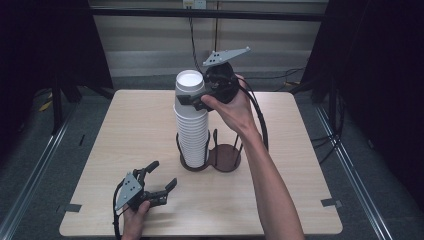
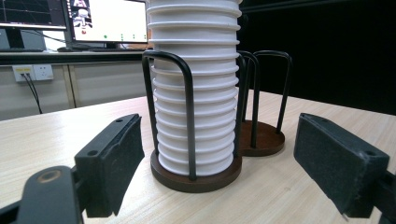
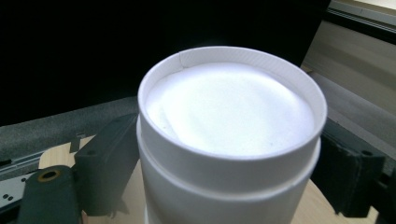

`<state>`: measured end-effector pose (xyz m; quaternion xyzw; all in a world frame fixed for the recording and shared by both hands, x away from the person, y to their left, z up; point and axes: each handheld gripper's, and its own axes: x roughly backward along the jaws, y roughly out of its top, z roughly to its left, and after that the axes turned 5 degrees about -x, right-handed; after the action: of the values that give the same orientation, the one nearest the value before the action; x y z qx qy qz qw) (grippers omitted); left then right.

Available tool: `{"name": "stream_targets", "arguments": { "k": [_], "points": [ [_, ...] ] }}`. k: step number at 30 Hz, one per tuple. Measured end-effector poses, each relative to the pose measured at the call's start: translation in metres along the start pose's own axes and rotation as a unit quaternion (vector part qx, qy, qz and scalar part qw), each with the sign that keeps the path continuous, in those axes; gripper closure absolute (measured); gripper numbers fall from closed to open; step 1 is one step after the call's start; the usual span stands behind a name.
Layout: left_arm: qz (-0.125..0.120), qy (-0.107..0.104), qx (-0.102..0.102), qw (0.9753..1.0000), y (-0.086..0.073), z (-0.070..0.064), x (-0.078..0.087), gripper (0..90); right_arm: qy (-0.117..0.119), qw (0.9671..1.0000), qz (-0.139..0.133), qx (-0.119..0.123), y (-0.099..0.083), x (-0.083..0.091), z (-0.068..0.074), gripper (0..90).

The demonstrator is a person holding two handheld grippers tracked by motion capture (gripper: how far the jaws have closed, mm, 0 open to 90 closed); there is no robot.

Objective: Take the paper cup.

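Observation:
A tall stack of upturned white paper cups (image 1: 192, 132) stands in the left bay of a dark wire holder (image 1: 224, 158); the right bay is empty. My right gripper (image 1: 191, 97) is at the top of the stack, with its jaws pressed on both sides of the top cup (image 1: 189, 82). In the right gripper view the top cup (image 3: 229, 107) sits between the black pads (image 3: 109, 163). My left gripper (image 1: 164, 173) rests open low over the table's front left, pointing at the stack. In the left gripper view the stack (image 2: 196, 93) and the holder base (image 2: 198, 182) lie ahead of the open jaws.
The light wooden table (image 1: 130, 125) has bare room on all sides of the holder. Black cables (image 1: 260, 120) trail from the right gripper over the back of the table. Dark curtains hang on both sides. Monitors (image 2: 107, 21) stand on a desk beyond the table.

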<state>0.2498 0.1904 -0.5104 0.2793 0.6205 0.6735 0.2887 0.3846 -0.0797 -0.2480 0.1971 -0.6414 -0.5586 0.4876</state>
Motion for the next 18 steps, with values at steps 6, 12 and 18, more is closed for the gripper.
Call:
{"name": "stream_targets", "arguments": {
  "k": [6,12,18],
  "points": [
    [0.001,-0.001,-0.001,1.0,0.0,0.0002,0.0002,15.7,-0.006,1.0,-0.003,-0.003,-0.0002,0.0005,0.0001,19.9],
    [0.001,-0.003,-0.003,1.0,0.0001,0.0005,0.0004,15.7,-0.01,0.9999,-0.004,0.0,-0.0001,0.0009,0.0007,20.3],
    [0.001,-0.003,-0.001,1.0,0.0,0.0003,0.0003,15.7,-0.01,0.9998,-0.015,-0.003,-0.0008,0.0018,-0.0003,20.5]
  ]
}}
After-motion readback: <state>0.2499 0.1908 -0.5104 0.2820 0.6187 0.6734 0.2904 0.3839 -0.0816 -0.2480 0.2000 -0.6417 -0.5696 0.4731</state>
